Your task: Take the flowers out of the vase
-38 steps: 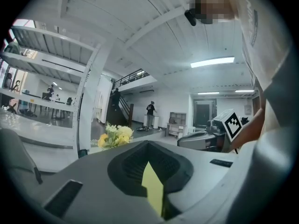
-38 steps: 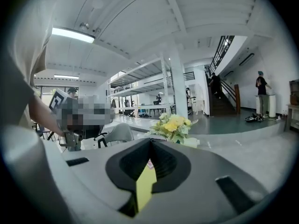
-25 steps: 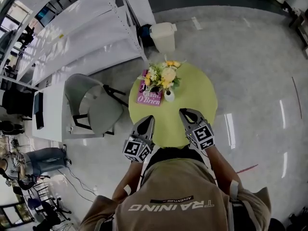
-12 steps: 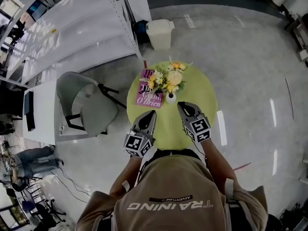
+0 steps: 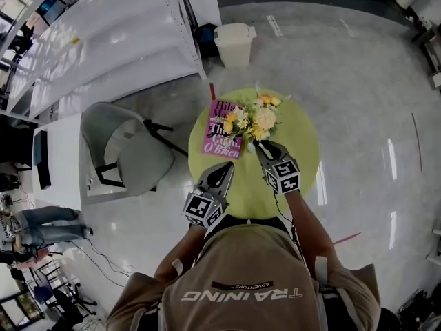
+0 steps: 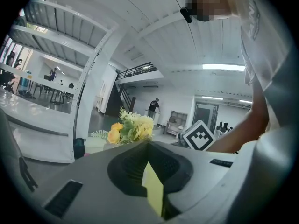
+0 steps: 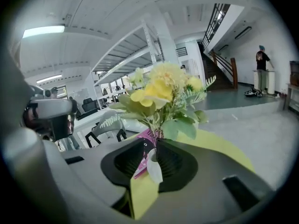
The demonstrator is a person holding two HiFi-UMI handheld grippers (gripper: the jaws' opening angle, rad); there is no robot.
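A bunch of yellow and white flowers (image 5: 256, 119) stands in a small white vase (image 7: 154, 168) on the round yellow-green table (image 5: 303, 150). In the head view my right gripper (image 5: 261, 145) has its tips at the foot of the bunch and hides the vase. In the right gripper view (image 7: 143, 182) its jaws are opening; the vase shows in the gap at their tips, with no pad pressing on it, and the flowers (image 7: 161, 94) rise above. My left gripper (image 5: 224, 165) hangs over the table's near left, short of the flowers (image 6: 128, 129). Its jaws (image 6: 150, 181) show a narrow gap with nothing in it.
A pink book (image 5: 219, 138) lies on the table left of the flowers. A grey chair (image 5: 131, 154) stands left of the table, white shelving (image 5: 117, 40) behind it. A white bin (image 5: 234, 43) sits on the floor beyond the table.
Both grippers have moved forward over the table toward the flowers. The right one has gone farther and lower and now reaches the foot of the bunch.
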